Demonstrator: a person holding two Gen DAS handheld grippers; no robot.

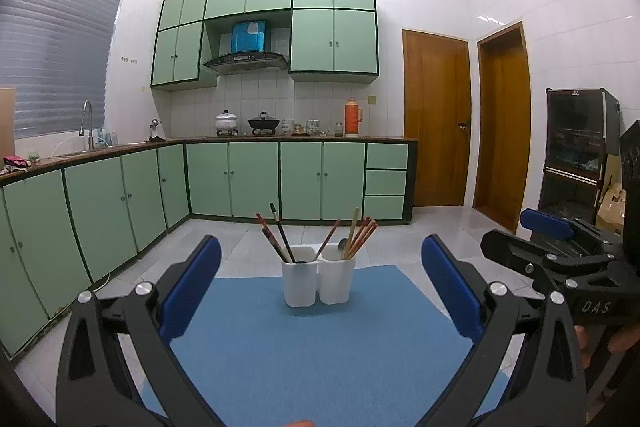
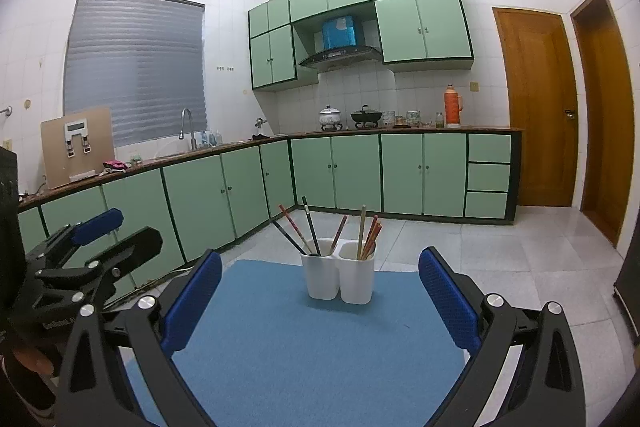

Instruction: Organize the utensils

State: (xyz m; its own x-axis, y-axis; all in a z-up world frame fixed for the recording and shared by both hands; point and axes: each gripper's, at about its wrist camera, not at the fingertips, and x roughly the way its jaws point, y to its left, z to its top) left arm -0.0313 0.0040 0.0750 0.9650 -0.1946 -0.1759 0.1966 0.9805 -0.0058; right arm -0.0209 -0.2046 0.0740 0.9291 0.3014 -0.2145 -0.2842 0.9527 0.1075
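A white two-compartment holder (image 1: 318, 283) (image 2: 340, 279) stands upright near the far edge of a blue mat (image 1: 300, 355) (image 2: 312, 347). Its left compartment holds dark and red chopsticks (image 1: 276, 231) (image 2: 300, 231). The right compartment holds wooden and red chopsticks (image 1: 360, 235) (image 2: 370, 237) and a spoon (image 1: 343, 245). My left gripper (image 1: 321, 247) (image 2: 138, 223) is open and empty, short of the holder. My right gripper (image 2: 320, 255) (image 1: 506, 227) is also open and empty, at a similar distance. The two grippers sit side by side above the mat's near part.
The mat lies on a small table with tiled floor (image 1: 432, 227) beyond it. Green base cabinets (image 1: 256, 179) run along the back and left walls. Two wooden doors (image 1: 436, 119) stand at the right, and a dark glass-fronted cabinet (image 1: 576, 155) at the far right.
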